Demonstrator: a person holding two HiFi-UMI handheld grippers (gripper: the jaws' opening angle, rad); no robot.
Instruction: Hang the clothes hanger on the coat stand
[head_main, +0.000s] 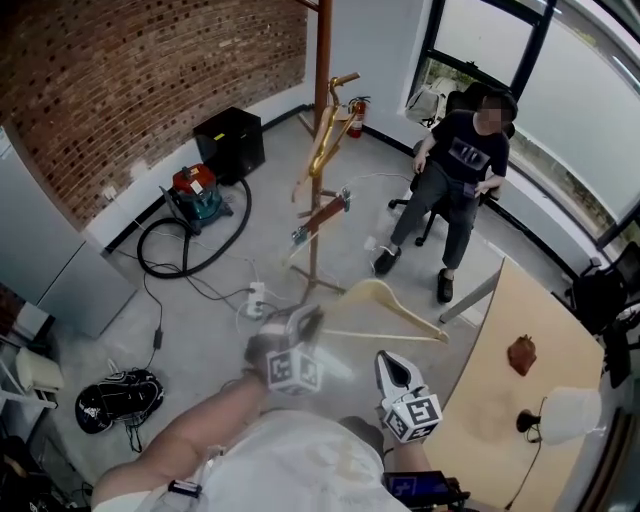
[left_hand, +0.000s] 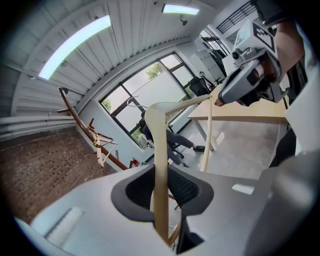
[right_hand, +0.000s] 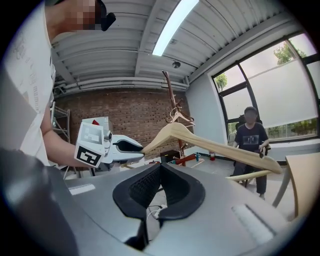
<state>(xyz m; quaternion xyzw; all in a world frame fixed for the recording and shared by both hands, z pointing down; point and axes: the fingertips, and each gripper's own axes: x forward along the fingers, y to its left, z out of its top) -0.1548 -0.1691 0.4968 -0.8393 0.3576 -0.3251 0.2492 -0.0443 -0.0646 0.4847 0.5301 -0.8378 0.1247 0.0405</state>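
A pale wooden clothes hanger (head_main: 395, 303) is held out level over the floor in front of me. My left gripper (head_main: 308, 322) is shut on its left arm, and in the left gripper view the hanger (left_hand: 161, 145) runs straight up between the pads. My right gripper (head_main: 392, 362) is below the hanger's middle, shut and holding nothing. In the right gripper view the hanger (right_hand: 220, 149) passes above the empty jaws. The wooden coat stand (head_main: 322, 150) rises ahead, beyond the hanger, and another hanger (right_hand: 180, 116) hangs on it.
A person (head_main: 465, 160) sits on a chair right of the stand. A red vacuum cleaner (head_main: 195, 190) with its hose, a black box (head_main: 230, 140) and a power strip (head_main: 255, 298) lie left. A beige table (head_main: 500, 400) with a lamp (head_main: 565, 415) is at right.
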